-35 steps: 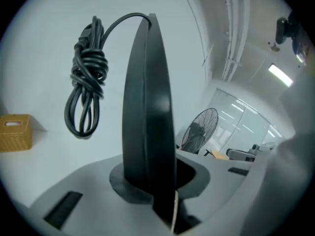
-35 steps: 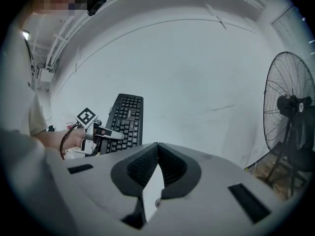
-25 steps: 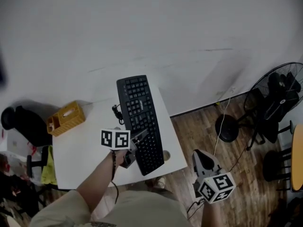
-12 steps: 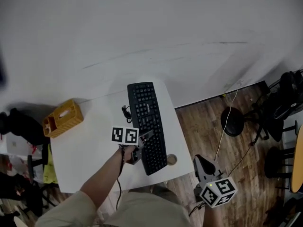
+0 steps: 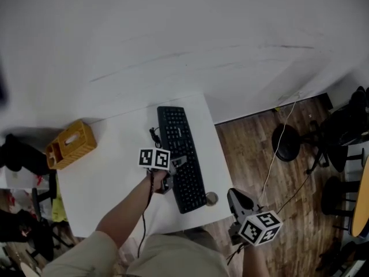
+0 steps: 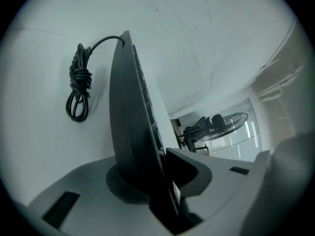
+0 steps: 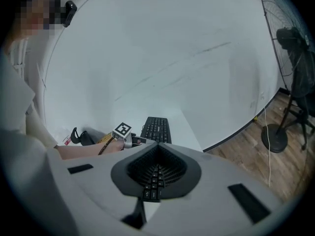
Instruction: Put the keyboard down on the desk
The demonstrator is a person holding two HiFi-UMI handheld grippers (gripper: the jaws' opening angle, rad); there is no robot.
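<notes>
The black keyboard lies lengthwise along the right side of the white desk. My left gripper grips its left long edge near the near end. In the left gripper view the keyboard stands edge-on between the jaws of the left gripper, and the pads still touch it; the jaws have just been opening a little. Its cable lies coiled on the desk. My right gripper hangs off the desk's near right corner above the floor. The right gripper is shut with nothing in it, aimed toward the keyboard.
A yellow basket stands at the desk's far left. A small round object sits near the desk's near right corner. To the right are wood floor, a fan stand with a white cord, and dark chairs.
The left gripper and the keyboard have come down onto the desk, and the keyboard now lies flat within the desk's right edge. The right gripper has sunk and shifted slightly left.
</notes>
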